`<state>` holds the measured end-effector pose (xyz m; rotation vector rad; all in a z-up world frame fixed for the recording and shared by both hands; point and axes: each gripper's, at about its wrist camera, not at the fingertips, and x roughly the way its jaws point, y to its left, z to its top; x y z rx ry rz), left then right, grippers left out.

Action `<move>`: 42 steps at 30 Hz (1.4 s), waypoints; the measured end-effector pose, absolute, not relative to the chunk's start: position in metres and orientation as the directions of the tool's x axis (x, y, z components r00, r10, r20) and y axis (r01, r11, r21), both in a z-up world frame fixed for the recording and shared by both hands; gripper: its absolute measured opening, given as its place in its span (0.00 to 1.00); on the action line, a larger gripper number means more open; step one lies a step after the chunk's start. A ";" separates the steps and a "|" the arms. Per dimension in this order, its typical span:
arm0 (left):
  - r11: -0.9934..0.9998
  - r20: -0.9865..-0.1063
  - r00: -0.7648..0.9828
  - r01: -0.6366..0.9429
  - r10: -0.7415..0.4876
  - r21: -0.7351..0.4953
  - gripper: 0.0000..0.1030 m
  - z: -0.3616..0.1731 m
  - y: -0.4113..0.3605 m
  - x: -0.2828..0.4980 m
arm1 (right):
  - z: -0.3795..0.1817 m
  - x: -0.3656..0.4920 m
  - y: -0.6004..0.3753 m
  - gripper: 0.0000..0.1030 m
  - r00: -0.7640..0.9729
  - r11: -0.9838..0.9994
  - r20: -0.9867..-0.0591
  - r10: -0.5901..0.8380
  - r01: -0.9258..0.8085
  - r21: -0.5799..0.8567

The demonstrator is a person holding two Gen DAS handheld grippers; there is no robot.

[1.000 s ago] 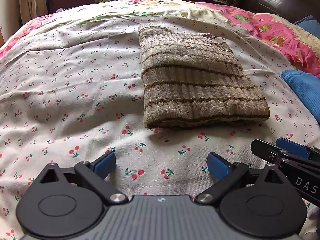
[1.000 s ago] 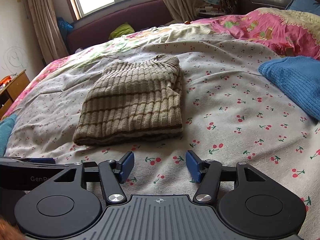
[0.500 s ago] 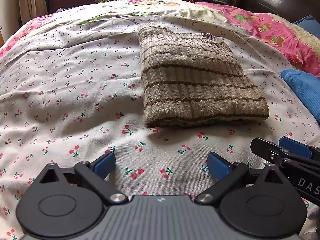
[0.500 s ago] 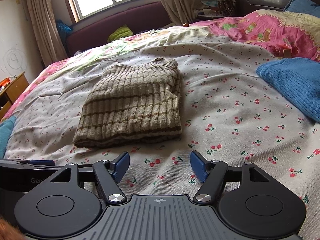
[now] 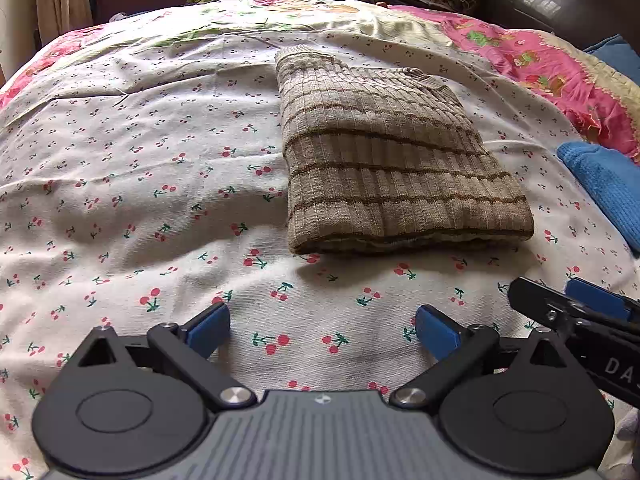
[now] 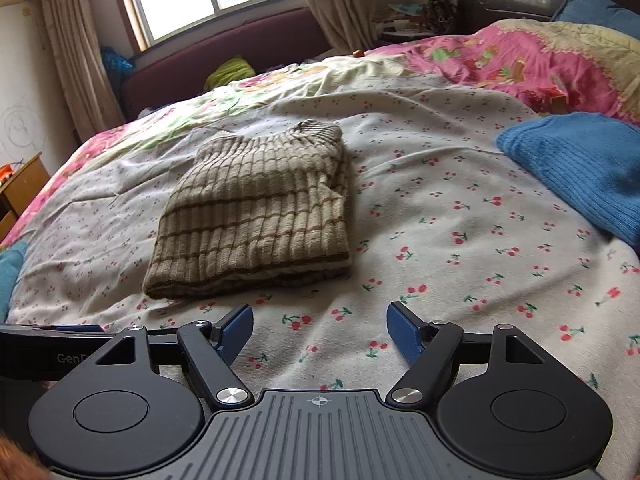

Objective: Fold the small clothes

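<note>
Folded sweater being left on the bed

The tan ribbed striped knit sweater (image 5: 392,168) is lying folded on the cherry-print bedsheet (image 5: 120,184); both the left gripper (image 5: 322,326) and right gripper (image 6: 320,326) are being held spread, empty; edges should be squared gently.

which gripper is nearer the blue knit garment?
Right. The right gripper sits open with the blue knit garment ahead to its right. The left gripper, also open, is on the right one's far side, facing the folded brown sweater.
</note>
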<state>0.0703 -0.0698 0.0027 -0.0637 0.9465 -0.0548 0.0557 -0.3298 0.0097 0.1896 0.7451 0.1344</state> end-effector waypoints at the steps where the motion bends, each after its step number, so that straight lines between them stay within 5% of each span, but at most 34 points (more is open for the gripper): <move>1: 0.997 -0.808 0.585 0.017 -0.071 -0.075 1.00 0.003 -0.070 0.070 | 0.009 0.055 -0.330 0.73 0.726 0.976 -0.664 0.180 -0.048 0.213; 42: 1.000 -0.821 0.571 0.010 -0.004 0.002 1.00 0.004 -0.073 0.068 | 0.003 0.057 -0.320 0.76 0.709 0.989 -0.692 0.135 -0.053 0.139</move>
